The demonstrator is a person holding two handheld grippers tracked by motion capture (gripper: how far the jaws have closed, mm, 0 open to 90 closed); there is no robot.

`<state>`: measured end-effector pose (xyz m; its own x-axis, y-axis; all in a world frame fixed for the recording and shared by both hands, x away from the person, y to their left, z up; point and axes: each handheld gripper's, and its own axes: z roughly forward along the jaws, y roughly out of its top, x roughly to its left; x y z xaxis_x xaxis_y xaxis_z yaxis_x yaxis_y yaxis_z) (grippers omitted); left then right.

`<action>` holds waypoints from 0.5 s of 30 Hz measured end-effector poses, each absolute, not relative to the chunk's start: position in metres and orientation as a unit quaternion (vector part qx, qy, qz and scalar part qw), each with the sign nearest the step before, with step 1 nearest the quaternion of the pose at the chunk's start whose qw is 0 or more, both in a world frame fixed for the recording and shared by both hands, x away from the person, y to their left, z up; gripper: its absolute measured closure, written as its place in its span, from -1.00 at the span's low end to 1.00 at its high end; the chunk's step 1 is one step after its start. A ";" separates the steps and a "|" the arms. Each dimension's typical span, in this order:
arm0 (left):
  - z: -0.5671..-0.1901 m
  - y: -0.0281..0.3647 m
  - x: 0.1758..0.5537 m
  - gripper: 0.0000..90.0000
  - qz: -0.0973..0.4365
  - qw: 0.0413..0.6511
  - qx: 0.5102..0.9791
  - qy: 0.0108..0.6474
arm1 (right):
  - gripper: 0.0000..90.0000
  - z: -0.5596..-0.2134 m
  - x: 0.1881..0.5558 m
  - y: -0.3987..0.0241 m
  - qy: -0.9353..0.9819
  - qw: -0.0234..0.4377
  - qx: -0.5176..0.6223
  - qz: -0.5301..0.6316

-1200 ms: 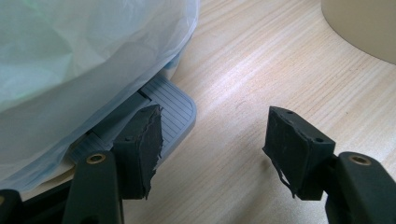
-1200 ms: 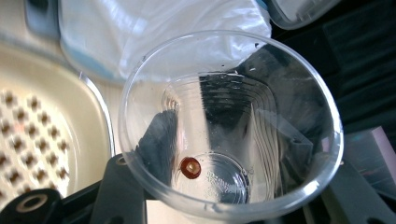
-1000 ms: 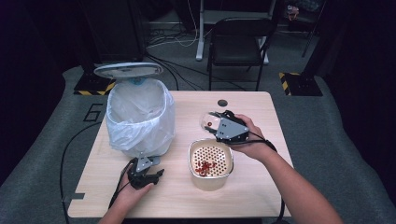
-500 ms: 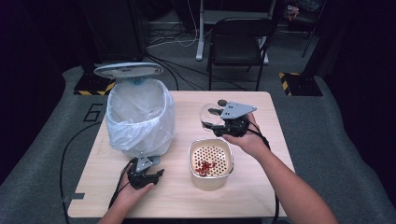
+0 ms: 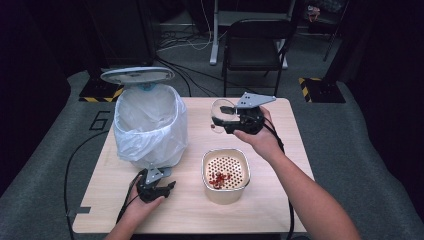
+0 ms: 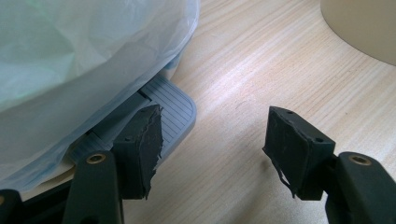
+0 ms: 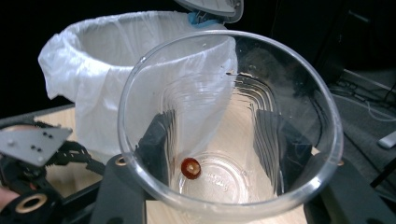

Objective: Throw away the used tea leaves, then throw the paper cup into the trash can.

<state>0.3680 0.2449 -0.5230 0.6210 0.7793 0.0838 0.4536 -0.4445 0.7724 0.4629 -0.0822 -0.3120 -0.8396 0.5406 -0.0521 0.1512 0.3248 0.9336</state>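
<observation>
A bin lined with a white bag (image 5: 150, 125) stands on the table's left part, its lid (image 5: 137, 75) up. My left gripper (image 5: 165, 181) rests at the bin's foot. Its jaws are open with nothing between them (image 6: 215, 126), and one pad lies on the grey pedal (image 6: 175, 105). My right gripper (image 5: 227, 120) hovers above the table's middle, shut on a clear plastic cup (image 5: 220, 111) tipped with its mouth toward the bin. One small red piece (image 7: 190, 168) sits at the bottom of the cup (image 7: 280, 60), whose sides are held by the right gripper's (image 7: 219, 140) jaws.
A beige strainer bowl (image 5: 206, 165) with red bits (image 5: 218, 179) stands at the front middle of the table (image 5: 280, 200). A black chair (image 5: 255, 45) is behind the table's far edge. Cables trail off the table's left and right sides.
My right gripper has lifted the cup higher and toward the bin, turning its mouth leftward. The left gripper has stayed on the pedal.
</observation>
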 end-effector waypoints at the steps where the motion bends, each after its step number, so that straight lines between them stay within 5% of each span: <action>1: -0.523 0.245 0.368 -0.18 0.220 0.370 0.821 0.376 | 0.10 -0.310 0.463 -0.081 0.792 0.180 0.223 0.539; 15: -0.523 0.245 0.369 -0.18 0.216 0.376 0.819 0.376 | 0.10 -0.290 0.468 -0.061 0.789 0.173 0.214 0.549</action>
<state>0.3688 0.2455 -0.5231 0.6239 0.7783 0.0704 0.4543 -0.4345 0.7777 0.4684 -0.0610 -0.2901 -0.8487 0.5275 -0.0371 0.1484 0.3050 0.9407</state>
